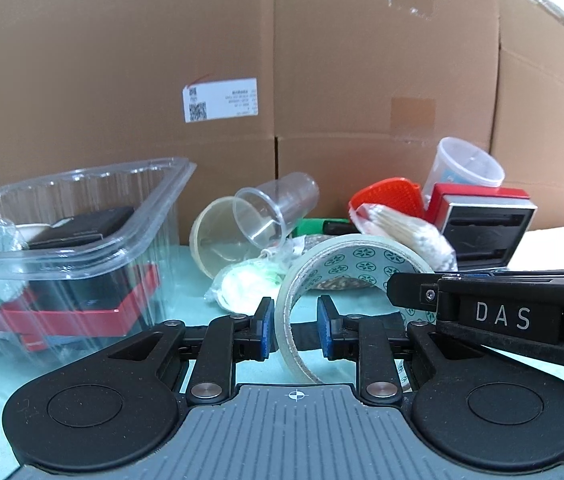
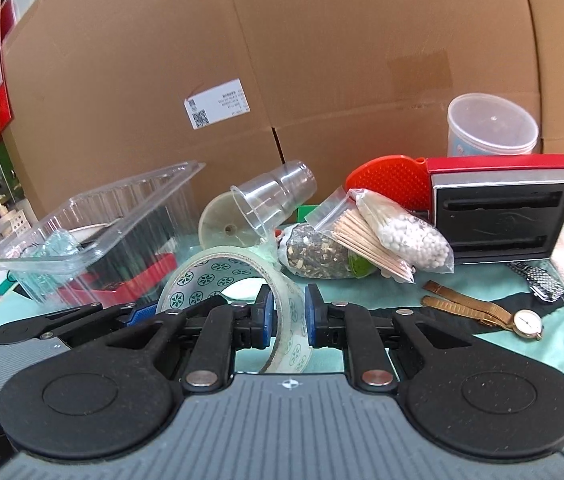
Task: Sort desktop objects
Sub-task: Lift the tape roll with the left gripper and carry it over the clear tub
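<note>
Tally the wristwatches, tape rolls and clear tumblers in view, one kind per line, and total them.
Wristwatches: 2, gold watch, silver watch
Tape roll: 1
Clear tumbler: 1
Total: 4

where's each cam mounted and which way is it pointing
Left wrist: sits on the left gripper, facing forward over the tape roll its pads flank, toward the clear tray and cardboard wall; the right gripper enters from the right.
Right wrist: sits on the right gripper, clamped on the tape roll's band, facing the same clutter; the left gripper shows at left.
Shared: tape roll, tray, cardboard wall.
</note>
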Tool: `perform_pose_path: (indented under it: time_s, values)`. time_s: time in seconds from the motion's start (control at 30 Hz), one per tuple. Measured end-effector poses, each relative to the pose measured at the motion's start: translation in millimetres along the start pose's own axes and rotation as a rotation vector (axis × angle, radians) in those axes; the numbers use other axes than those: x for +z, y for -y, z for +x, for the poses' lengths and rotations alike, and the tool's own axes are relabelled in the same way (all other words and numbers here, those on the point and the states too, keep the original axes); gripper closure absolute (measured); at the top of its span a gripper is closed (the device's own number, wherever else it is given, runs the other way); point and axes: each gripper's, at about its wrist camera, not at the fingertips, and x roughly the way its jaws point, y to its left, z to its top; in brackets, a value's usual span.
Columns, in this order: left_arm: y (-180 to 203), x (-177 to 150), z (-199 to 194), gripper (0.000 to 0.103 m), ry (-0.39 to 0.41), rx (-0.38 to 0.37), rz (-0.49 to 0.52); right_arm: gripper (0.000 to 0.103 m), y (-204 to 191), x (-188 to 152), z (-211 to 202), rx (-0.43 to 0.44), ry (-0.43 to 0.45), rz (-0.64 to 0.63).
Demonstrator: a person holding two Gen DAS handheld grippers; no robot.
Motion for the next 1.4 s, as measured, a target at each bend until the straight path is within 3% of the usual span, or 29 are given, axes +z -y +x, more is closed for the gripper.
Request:
perform_pose_path:
  time_s: [0.43,1.4]
  values:
    - [7,3,-42,0.08,0.049,-0.01,0.016,0.084,-18,-2,-40,-0.008,0.059,-0.016]
    - [0,10,-88,0.079,0.123,0.008,0.017,0.084,-47,4,-78,0.015,0.131,-0.042]
